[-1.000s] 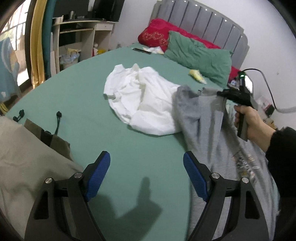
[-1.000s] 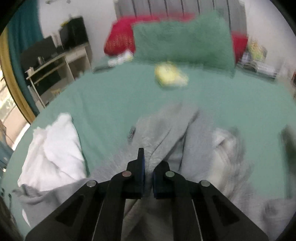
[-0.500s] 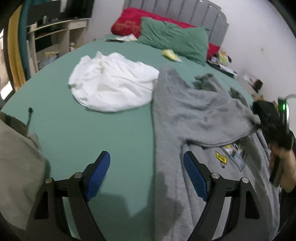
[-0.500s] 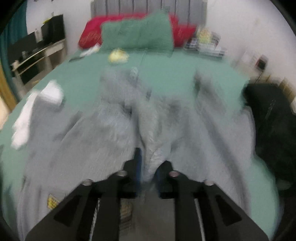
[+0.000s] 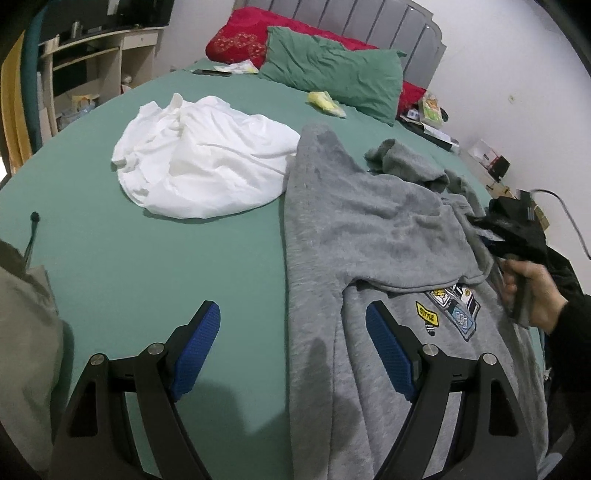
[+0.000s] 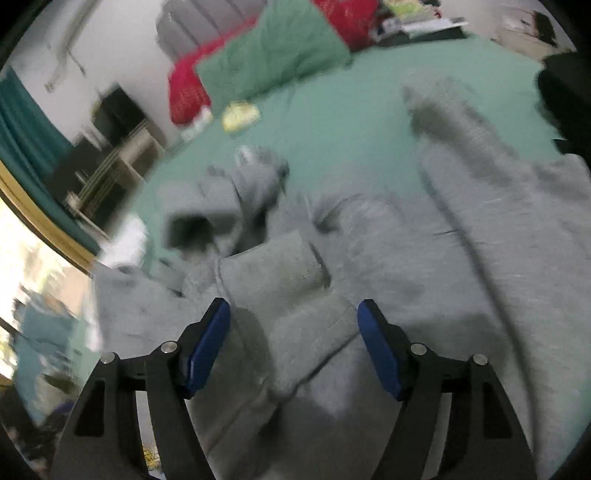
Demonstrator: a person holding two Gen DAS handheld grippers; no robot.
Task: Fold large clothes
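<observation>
Grey sweatshirt point(image 5: 369, 229) lengthwise toward pillows on green bed point(image 5: 221, 258), left gripper point(image 5: 293, 350) spread, right gripper point(image 6: 293, 347) spread above it.

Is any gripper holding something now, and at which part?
Nothing is held: left gripper and right gripper are both open above the grey sweatshirt.

Green pillow point(image 5: 332, 70), red pillow point(image 5: 240, 40) at headboard point(image 5: 388, 22).

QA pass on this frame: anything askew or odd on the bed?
Yes: the grey fleece sweatshirt lies crooked, upper part flopped over its printed chest badges, one sleeve bunched. A crumpled white garment sits beside it.
</observation>
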